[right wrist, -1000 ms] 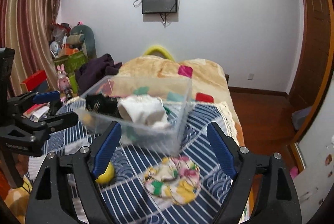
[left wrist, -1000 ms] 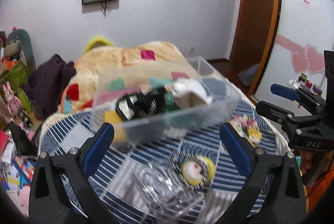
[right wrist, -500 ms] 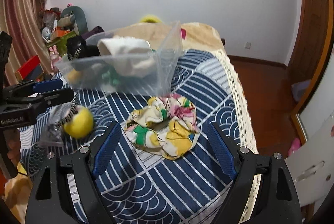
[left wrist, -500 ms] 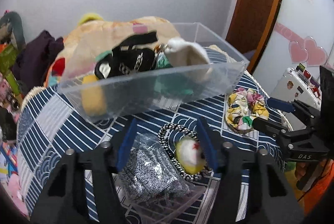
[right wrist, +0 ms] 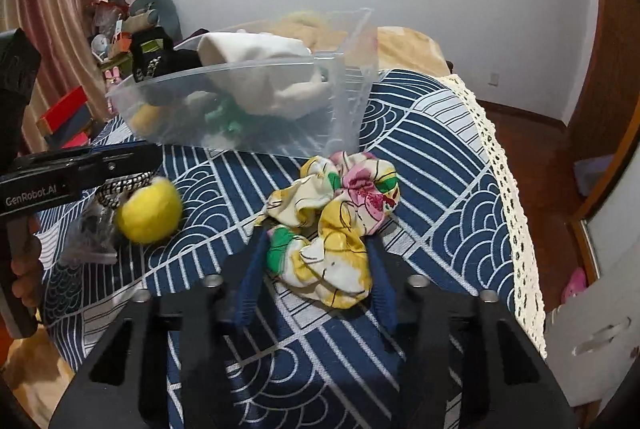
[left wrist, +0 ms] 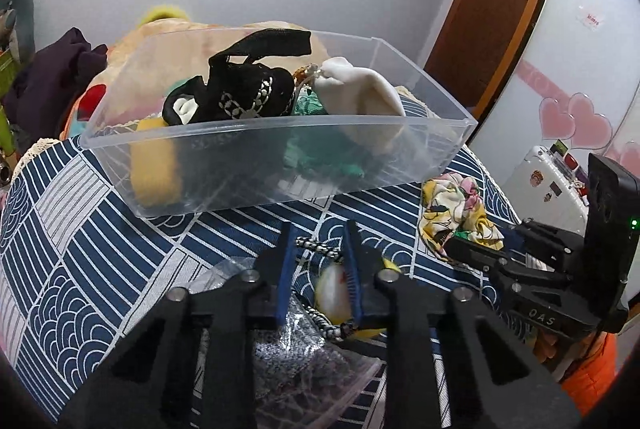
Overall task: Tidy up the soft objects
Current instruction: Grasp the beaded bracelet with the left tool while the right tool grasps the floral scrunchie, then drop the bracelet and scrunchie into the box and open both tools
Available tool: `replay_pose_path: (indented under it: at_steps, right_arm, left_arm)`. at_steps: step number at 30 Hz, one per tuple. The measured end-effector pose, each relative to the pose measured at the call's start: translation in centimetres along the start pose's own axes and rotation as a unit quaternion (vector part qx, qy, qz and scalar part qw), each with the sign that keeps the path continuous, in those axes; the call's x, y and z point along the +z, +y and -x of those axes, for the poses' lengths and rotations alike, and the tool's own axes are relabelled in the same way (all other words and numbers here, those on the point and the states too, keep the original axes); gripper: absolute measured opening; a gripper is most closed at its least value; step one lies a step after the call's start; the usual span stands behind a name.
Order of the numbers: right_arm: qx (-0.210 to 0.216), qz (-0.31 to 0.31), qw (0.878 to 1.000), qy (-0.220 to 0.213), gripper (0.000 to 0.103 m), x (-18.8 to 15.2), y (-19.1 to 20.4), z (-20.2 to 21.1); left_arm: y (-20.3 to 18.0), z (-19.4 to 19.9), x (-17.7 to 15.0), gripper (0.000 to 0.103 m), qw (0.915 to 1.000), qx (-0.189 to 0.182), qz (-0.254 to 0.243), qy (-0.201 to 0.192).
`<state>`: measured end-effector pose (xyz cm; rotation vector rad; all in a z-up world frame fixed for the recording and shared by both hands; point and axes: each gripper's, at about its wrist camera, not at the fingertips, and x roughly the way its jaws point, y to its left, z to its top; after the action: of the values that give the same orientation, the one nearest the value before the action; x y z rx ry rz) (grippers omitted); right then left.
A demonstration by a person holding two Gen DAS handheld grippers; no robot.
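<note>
A clear plastic bin (left wrist: 276, 165) holding several soft items stands on the blue patterned cloth; it also shows in the right wrist view (right wrist: 256, 125). My left gripper (left wrist: 318, 241) is shut on a black-and-white braided band (left wrist: 320, 249) with a yellow plush ball (left wrist: 334, 293) attached, low on the cloth. The ball also shows in the right wrist view (right wrist: 148, 209). My right gripper (right wrist: 316, 249) has its fingers closed in on either side of a floral scrunchie (right wrist: 332, 221) on the cloth, pressing its lower part. The scrunchie also shows in the left wrist view (left wrist: 456, 213).
A clear packet with silvery contents (left wrist: 288, 353) lies under my left gripper. A lace edge (right wrist: 500, 165) marks the table's right side. A bed with a patchwork blanket (right wrist: 404, 45) lies behind, and clutter (right wrist: 120, 29) is piled at the far left.
Both grippers moved down and forward and closed: the left onto the braided band with the yellow ball, the right around the floral scrunchie.
</note>
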<state>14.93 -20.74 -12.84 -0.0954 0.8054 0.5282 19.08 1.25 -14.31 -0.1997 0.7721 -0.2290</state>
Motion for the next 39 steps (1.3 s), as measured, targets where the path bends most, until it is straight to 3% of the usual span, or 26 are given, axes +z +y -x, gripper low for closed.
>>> replay_pose_path:
  at_steps: [3,12,14,18,20,27,32,34,36,39]
  right_arm:
    - [0.021,-0.013,1.000,-0.002,0.015,-0.3,-0.1,0.2]
    - [0.034,-0.017,0.999,-0.027,0.012,-0.3,0.5,1.8]
    - [0.036,-0.015,0.999,-0.035,0.012,-0.2,0.7,2.4]
    - [0.040,-0.013,0.998,-0.045,0.012,0.2,1.0,3.0]
    - [0.042,-0.013,0.998,-0.045,0.012,0.2,1.2,3.2]
    - [0.048,-0.015,0.998,-0.038,0.012,-0.1,1.2,3.2]
    - [0.052,-0.018,0.998,-0.036,0.012,-0.2,1.3,3.2]
    - [0.053,-0.017,0.998,-0.037,0.012,-0.2,1.6,3.3]
    - [0.053,-0.015,0.998,-0.038,0.012,-0.2,1.7,3.4]
    - [0.054,-0.016,0.998,-0.042,0.012,0.0,1.7,3.6]
  left_arm:
    - [-0.1,0.6,0.0,0.005,1.0000,0.004,-0.006,0.001]
    - [-0.3,4.7,0.6,0.005,0.9994,0.014,-0.022,-0.025]
    - [-0.2,5.0,0.7,0.006,0.9998,0.000,-0.017,-0.014]
    - [-0.6,3.9,0.6,0.024,0.9997,-0.014,-0.011,0.016]
    - [-1.1,3.2,0.2,0.027,0.9994,-0.015,-0.014,0.029]
    - [-2.0,3.1,-1.8,0.027,0.9983,-0.027,-0.029,0.043]
    - [-1.8,2.7,-2.6,0.027,0.9980,-0.011,-0.036,0.051]
    - [-1.5,2.6,-2.7,0.022,0.9982,-0.016,-0.029,0.050]
    - [-1.4,2.9,-2.8,0.010,0.9985,-0.021,-0.028,0.042]
    - [-1.8,3.9,-2.8,0.006,0.9986,-0.021,-0.041,0.026]
